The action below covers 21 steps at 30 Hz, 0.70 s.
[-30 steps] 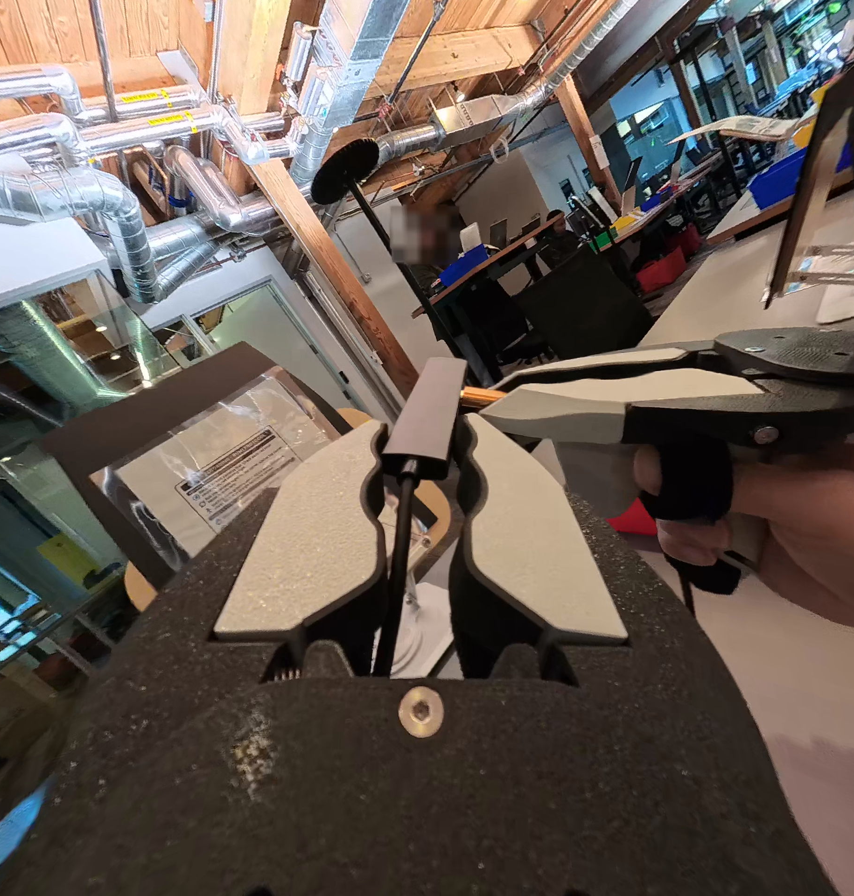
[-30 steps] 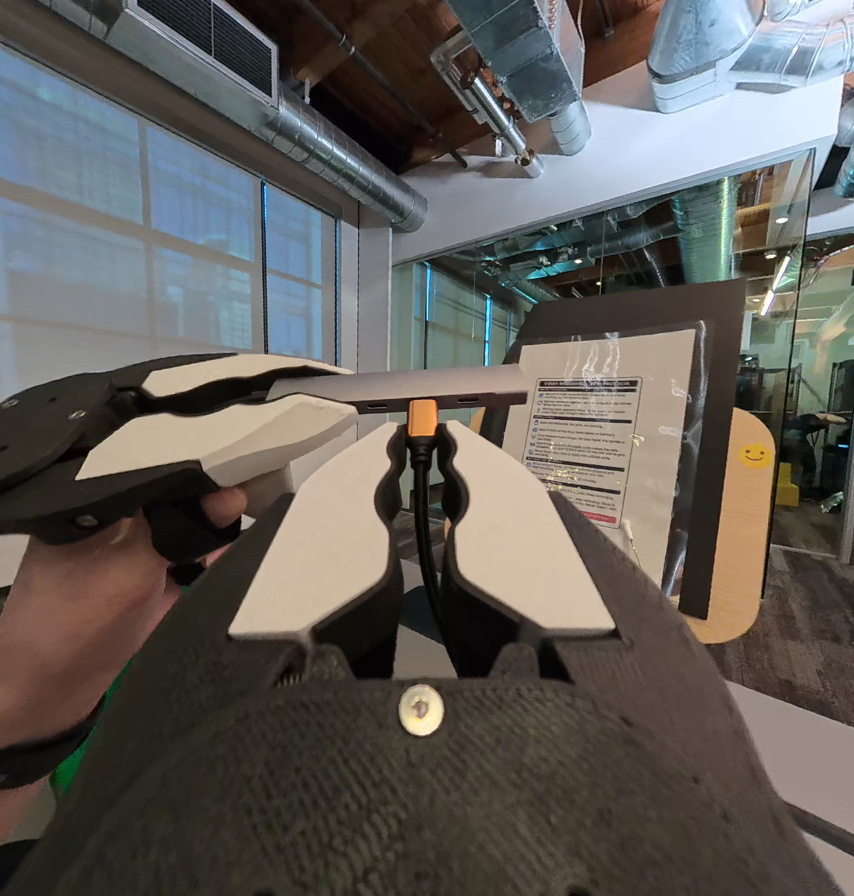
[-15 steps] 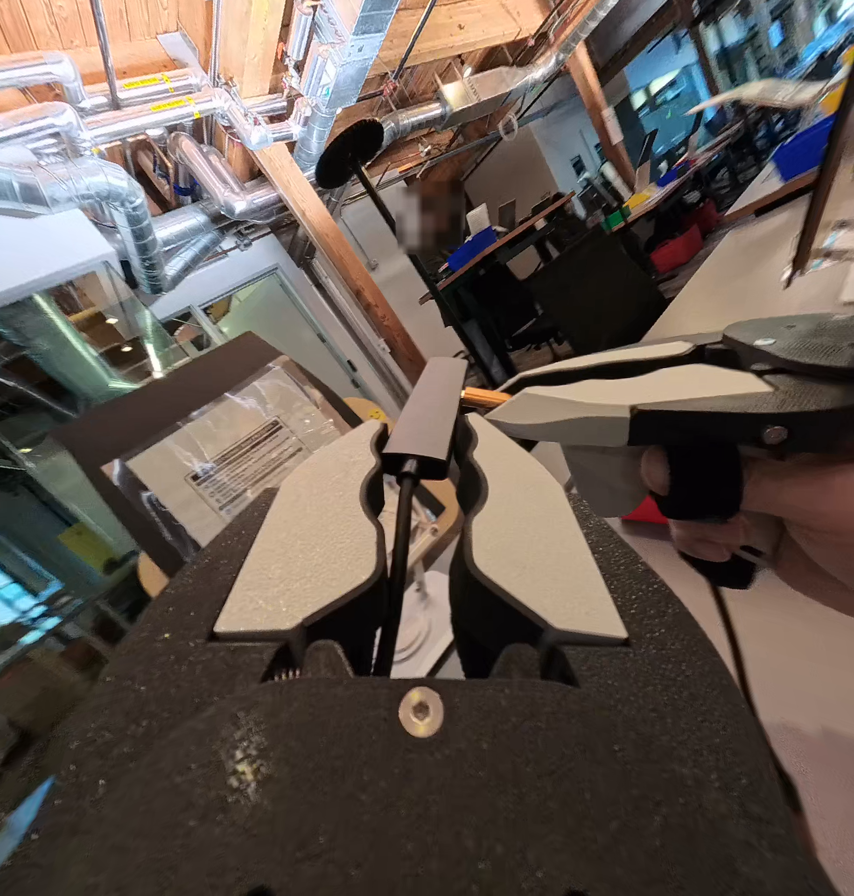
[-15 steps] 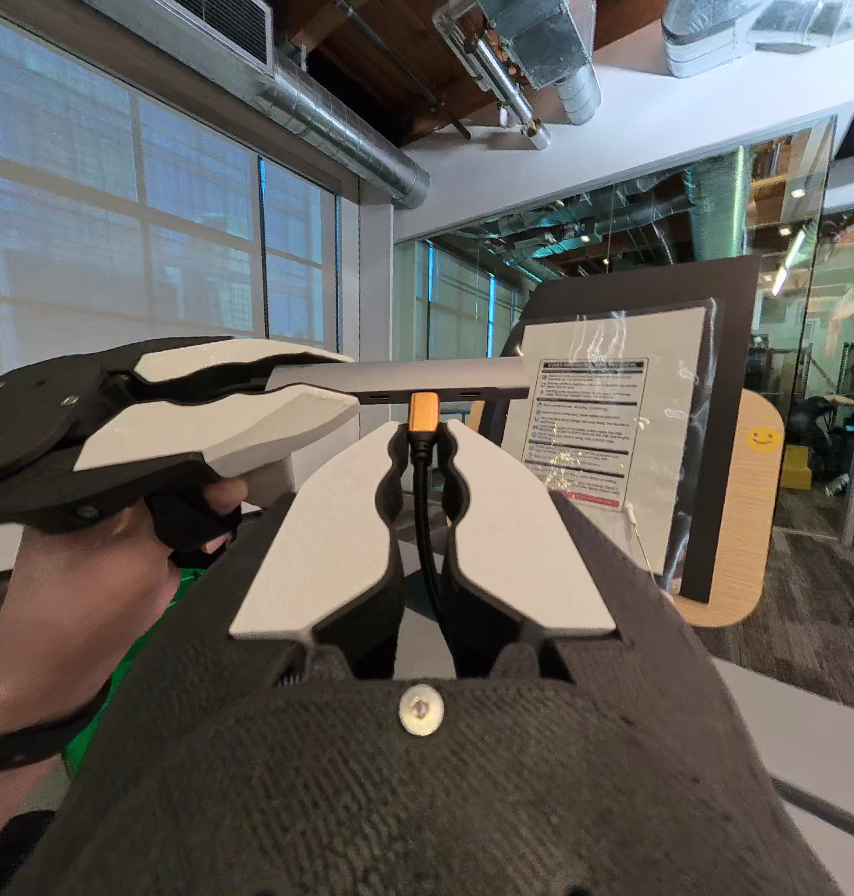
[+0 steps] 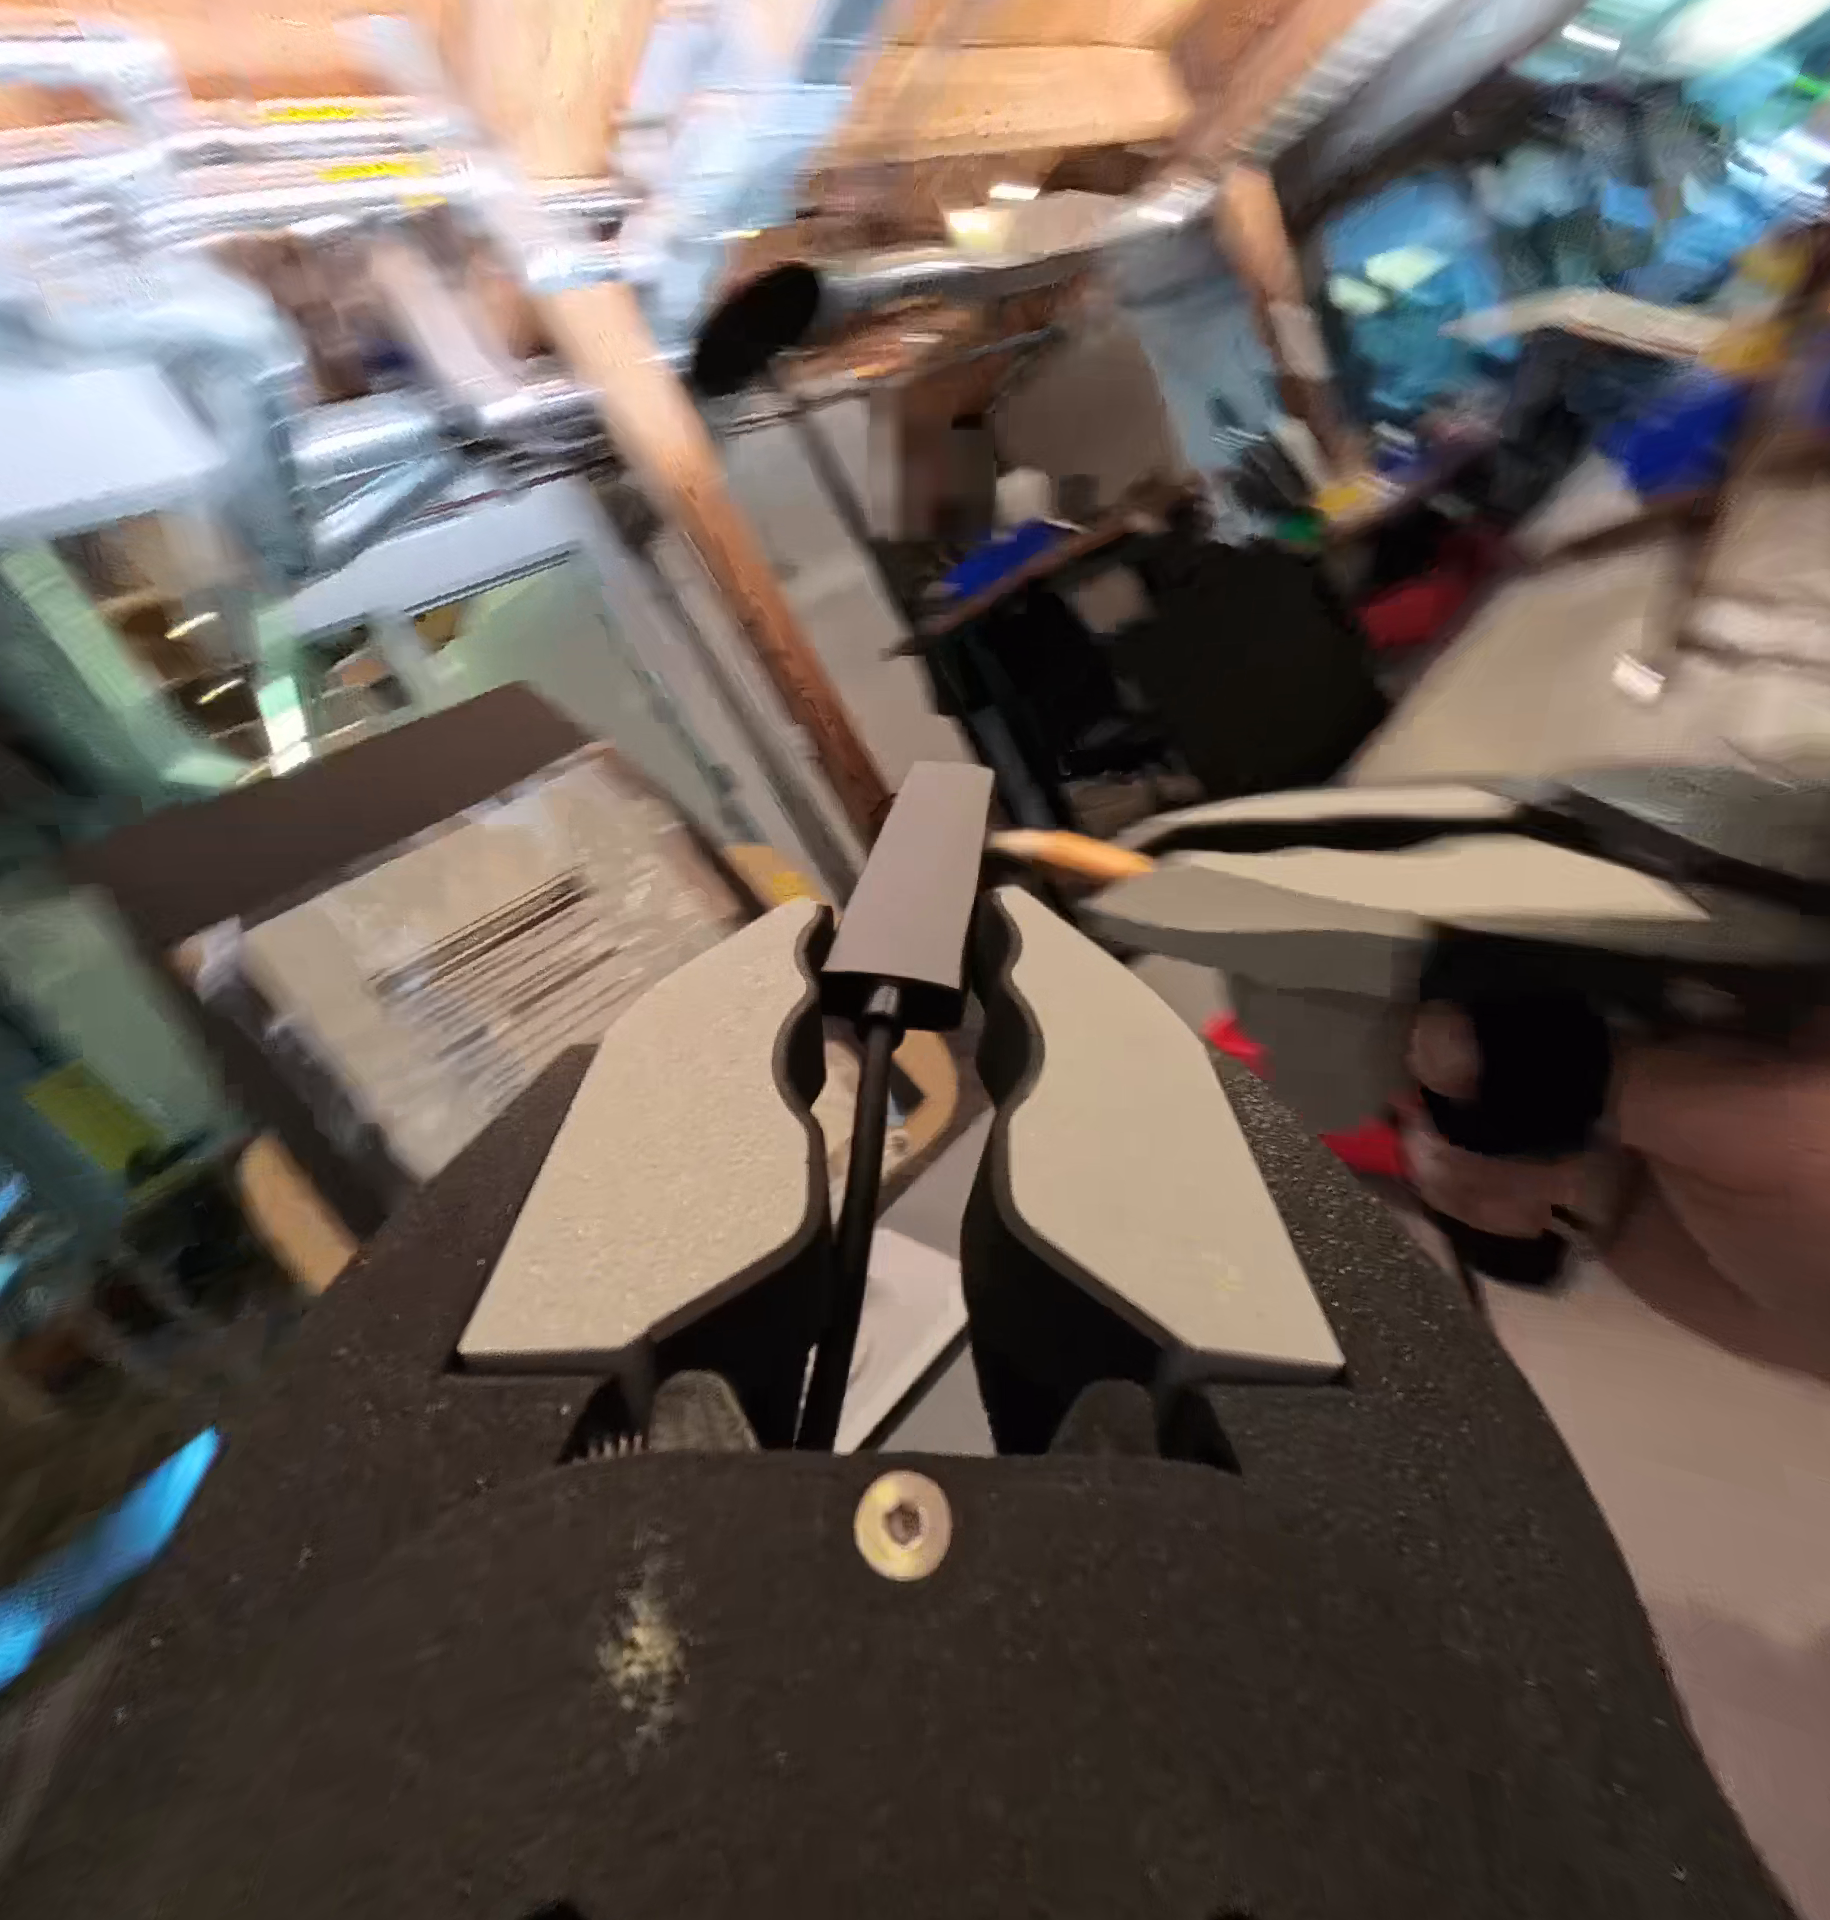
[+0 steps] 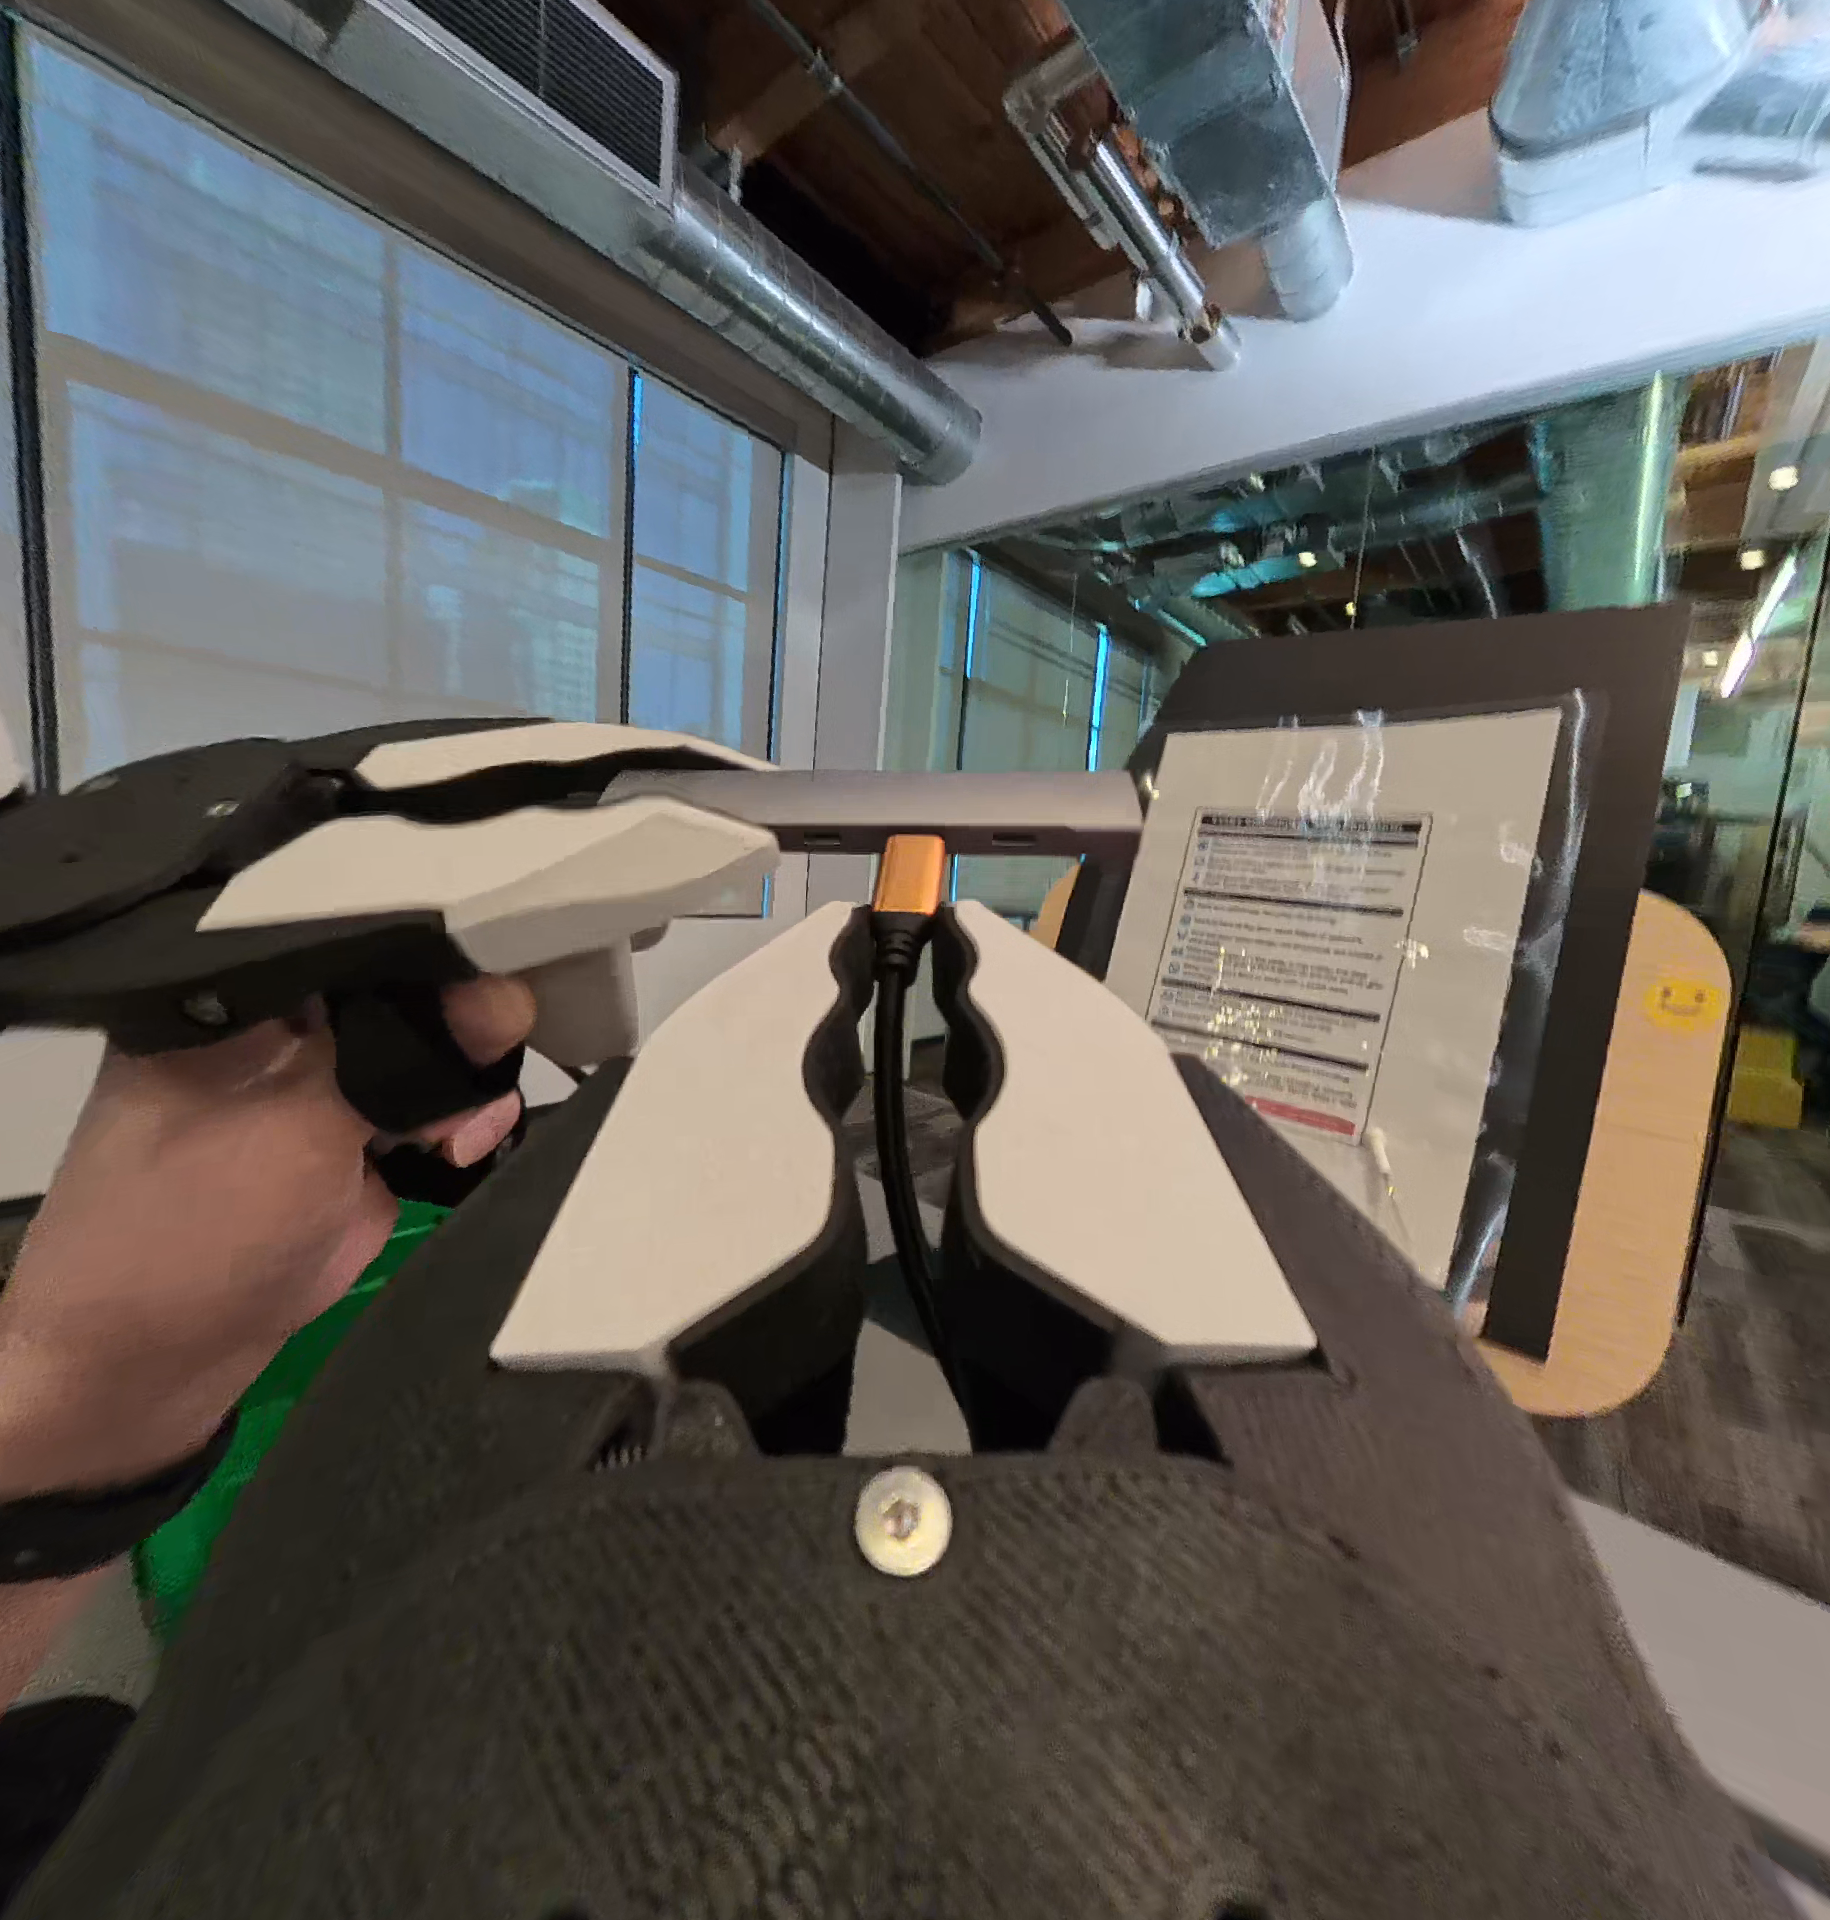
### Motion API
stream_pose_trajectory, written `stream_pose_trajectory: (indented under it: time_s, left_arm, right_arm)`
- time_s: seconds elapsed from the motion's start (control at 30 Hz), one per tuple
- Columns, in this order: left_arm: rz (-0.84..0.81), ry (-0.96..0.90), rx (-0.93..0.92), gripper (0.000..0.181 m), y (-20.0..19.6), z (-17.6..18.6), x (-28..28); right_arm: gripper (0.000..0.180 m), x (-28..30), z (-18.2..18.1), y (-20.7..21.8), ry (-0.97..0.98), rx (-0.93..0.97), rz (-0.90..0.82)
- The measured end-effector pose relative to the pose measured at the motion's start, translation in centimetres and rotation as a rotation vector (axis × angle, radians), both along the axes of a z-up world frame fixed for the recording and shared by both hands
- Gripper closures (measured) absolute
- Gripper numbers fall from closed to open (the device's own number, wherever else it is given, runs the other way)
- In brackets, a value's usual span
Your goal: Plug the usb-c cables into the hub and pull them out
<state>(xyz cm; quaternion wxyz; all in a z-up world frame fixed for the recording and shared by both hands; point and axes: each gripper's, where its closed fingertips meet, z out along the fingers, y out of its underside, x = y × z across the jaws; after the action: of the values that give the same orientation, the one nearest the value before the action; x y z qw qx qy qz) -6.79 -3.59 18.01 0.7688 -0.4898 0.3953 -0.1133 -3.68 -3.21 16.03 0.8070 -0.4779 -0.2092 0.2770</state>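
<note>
Left tool (image 5: 898, 935): fingers narrow, clamped on the near end of the hub (image 5: 916, 873), a slim dark grey bar held in the air, clear of any desk. The hub's own black lead (image 5: 857, 1195) runs back between the fingers.

Right tool (image 6: 903, 914): fingers narrow, pinching the orange plug (image 6: 909, 873) of a usb-c cable (image 6: 895, 1091); black cord trails back between the fingers. The plug's tip meets the underside of the hub (image 6: 942, 805), between two other ports; whether it is fully seated cannot be told.

Left wrist view: right tool (image 5: 1087, 878) enters from the right, orange plug (image 5: 1056, 850) against the hub's side; a hand (image 5: 1617, 1174) grips its handle. Surroundings heavily blurred.

Right wrist view: left tool (image 6: 755, 831) enters from the left, hand (image 6: 194, 1226) on its grip. Behind: a black board with a plastic-covered printed sheet (image 6: 1337, 935).
</note>
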Motion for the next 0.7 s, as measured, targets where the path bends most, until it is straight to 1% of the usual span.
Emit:
stream_pose_trajectory:
  time_s: [0.07,0.1,0.17,0.2,0.27,0.33,0.4,0.47,0.57,0.67,0.7]
  left_arm:
    - [0.095,-0.131,0.017,0.156,1.3,1.8,-3.9]
    - [0.095,-0.195,-0.003,0.156,1.7,2.7,-6.2]
    - [-0.056,-0.304,-0.069,0.156,0.9,4.3,-9.0]
    - [-0.097,-0.340,-0.100,0.156,0.7,4.7,-10.0]
    - [-0.094,-0.348,-0.138,0.156,0.8,4.9,-11.3]
    - [-0.086,-0.330,-0.130,0.156,0.6,5.0,-11.5]
    - [-0.101,-0.307,-0.120,0.156,0.1,5.1,-10.8]
    - [-0.119,-0.276,-0.116,0.156,-0.5,5.0,-9.7]
    - [-0.111,-0.229,-0.107,0.156,-0.7,4.7,-8.6]
    - [-0.119,-0.187,-0.126,0.156,-0.6,4.1,-7.6]
    - [-0.123,-0.181,-0.131,0.156,-0.6,3.9,-7.4]
  right_arm:
    - [0.166,0.6,0.5,-0.7,-0.024,0.080,0.008]
    - [0.167,1.2,0.8,-0.5,-0.018,0.083,0.004]
    - [0.167,1.6,1.1,0.1,-0.057,0.036,0.040]
    - [0.167,2.4,1.3,0.6,-0.089,0.020,0.002]
    - [0.167,5.2,3.4,-0.1,-0.105,0.051,-0.048]
    - [0.167,9.1,6.0,-2.0,-0.114,0.078,-0.065]
    - [0.167,12.9,6.5,-3.5,-0.186,0.018,-0.053]
    - [0.167,16.8,5.6,-3.9,-0.237,-0.044,-0.076]
    - [0.167,22.2,3.1,-2.2,-0.260,-0.170,-0.156]
    - [0.167,23.9,0.4,-1.3,-0.305,-0.261,-0.116]
    - [0.167,24.5,-0.5,-0.7,-0.331,-0.291,-0.137]
